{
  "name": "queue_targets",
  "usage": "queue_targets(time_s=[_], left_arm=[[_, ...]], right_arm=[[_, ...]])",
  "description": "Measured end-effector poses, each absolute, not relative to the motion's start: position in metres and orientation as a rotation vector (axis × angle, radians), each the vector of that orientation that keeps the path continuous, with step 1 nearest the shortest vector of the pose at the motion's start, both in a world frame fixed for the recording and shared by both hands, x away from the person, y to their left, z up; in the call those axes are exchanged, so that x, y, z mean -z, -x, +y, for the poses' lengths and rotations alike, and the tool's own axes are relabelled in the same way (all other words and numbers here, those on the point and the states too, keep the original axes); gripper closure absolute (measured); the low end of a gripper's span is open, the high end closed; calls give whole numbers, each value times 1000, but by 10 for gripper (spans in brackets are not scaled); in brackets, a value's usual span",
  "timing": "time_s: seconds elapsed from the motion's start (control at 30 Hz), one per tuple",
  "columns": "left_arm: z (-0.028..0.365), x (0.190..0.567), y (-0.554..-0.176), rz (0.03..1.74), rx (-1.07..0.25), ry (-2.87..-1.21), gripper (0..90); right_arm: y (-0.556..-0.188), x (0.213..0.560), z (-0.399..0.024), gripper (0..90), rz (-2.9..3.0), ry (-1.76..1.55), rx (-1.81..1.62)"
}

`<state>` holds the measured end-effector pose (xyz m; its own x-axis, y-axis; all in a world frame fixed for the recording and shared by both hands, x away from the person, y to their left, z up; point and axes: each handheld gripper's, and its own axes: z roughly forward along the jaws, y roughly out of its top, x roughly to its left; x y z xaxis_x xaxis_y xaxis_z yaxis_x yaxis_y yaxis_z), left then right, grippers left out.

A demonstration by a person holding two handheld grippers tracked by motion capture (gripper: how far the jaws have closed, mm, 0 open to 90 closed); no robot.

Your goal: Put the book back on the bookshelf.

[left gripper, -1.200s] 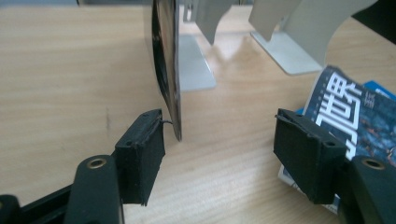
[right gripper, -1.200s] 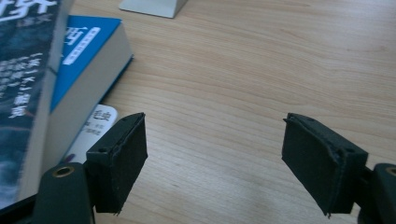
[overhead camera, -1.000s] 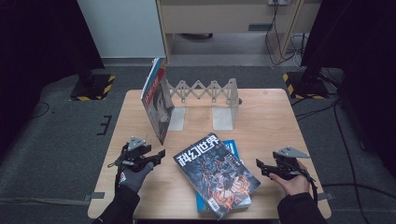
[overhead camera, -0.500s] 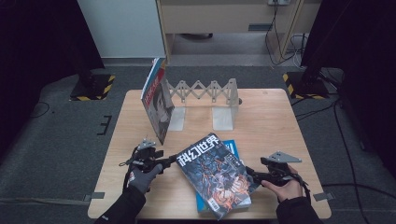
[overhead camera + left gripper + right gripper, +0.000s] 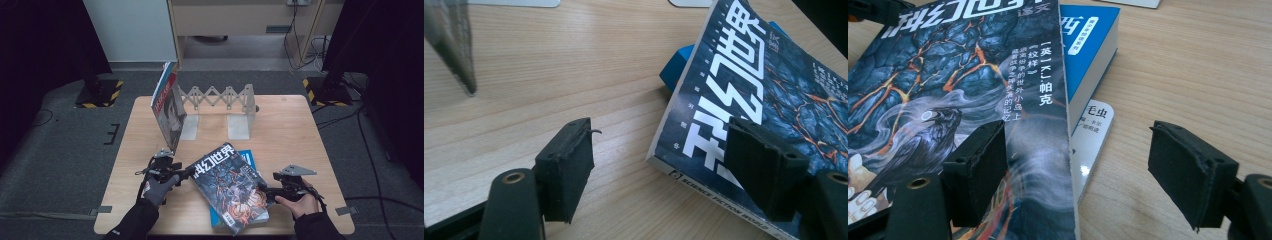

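Tongs on my left (image 5: pixel 659 165) just widened, gaping around the magazine (image 5: pixel 229 192) corner; right tongs (image 5: pixel 1078 175) gape too. Blue book (image 5: pixel 1087 40) underneath is mostly covered.

Bare wooden tabletop (image 5: pixel 295 135) lies open right of the grey accordion book rack (image 5: pixel 220 107); the dark-covered magazine (image 5: pixel 227 187) blocks the front centre.

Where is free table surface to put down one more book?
Bare wood lies right of the bookend rack, toward the table edge, and left of the standing magazine. The front middle is crowded: dark magazine atop blue book, flanked by grippers.
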<state>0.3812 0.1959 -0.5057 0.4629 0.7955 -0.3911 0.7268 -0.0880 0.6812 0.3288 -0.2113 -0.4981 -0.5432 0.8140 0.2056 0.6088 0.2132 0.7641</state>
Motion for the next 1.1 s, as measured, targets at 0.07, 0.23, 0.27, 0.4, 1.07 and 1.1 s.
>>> queue_targets(time_s=[0.07,0.23,0.27,0.4,1.07,1.1], left_arm=[[195,506,-382,1285,-85,-1832,269],[189,508,-383,1273,-59,-1837,258],[187,508,-383,1265,-51,-1842,258],[183,511,-385,1260,-2,-1831,247],[184,505,-379,1274,136,-1815,328],[187,503,-378,1265,153,-1781,359]], right_arm=[[-329,499,-210,234,2246,-1359,-1241],[-330,500,-209,236,2248,-1362,-1260],[-330,500,-209,236,2248,-1362,-1260],[-331,501,-209,236,2250,-1375,-1266],[-332,503,-209,242,2238,-1364,-1269],[-332,503,-209,246,2235,-1363,-1269]])
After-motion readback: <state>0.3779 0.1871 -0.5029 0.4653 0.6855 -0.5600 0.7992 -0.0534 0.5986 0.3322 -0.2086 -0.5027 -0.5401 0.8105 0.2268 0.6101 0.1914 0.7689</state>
